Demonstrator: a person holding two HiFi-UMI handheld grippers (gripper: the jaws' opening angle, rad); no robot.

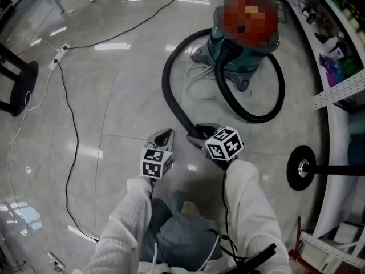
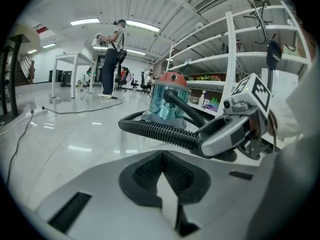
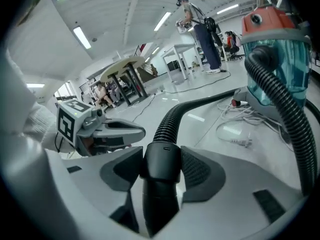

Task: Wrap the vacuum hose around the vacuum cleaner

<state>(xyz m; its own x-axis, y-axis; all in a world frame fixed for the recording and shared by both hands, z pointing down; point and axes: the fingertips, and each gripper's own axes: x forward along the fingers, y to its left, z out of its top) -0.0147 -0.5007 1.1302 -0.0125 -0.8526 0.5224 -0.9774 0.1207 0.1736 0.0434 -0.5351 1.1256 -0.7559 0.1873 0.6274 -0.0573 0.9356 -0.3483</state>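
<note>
The vacuum hose (image 1: 164, 87) is black and ribbed along its length, and it ends in a smooth black cuff. There is one hose. It leaves the front of the vacuum cleaner (image 2: 161, 101) and lies in wide, loose curves on the glossy floor (image 1: 114, 170), one curve on each side of the machine. From there it runs back toward the person. There is also only one cleaner, a canister with a clear teal body and an orange-red top, standing upright near the shelving. A white power cord (image 3: 245, 121) lies tangled at its base with the plug loose on the floor.

There are two grippers. The right gripper (image 3: 161, 171) has its jaws clamped on the hose's smooth cuff, one pad on each side, with the ribbed part rising out ahead of it. The left gripper (image 2: 162, 176) sits just beside it, jaws pressed together on nothing. A thin black cable (image 1: 68, 124) trails across the floor well to the left. One other person (image 2: 112, 59) stands far off by a white table.
</note>
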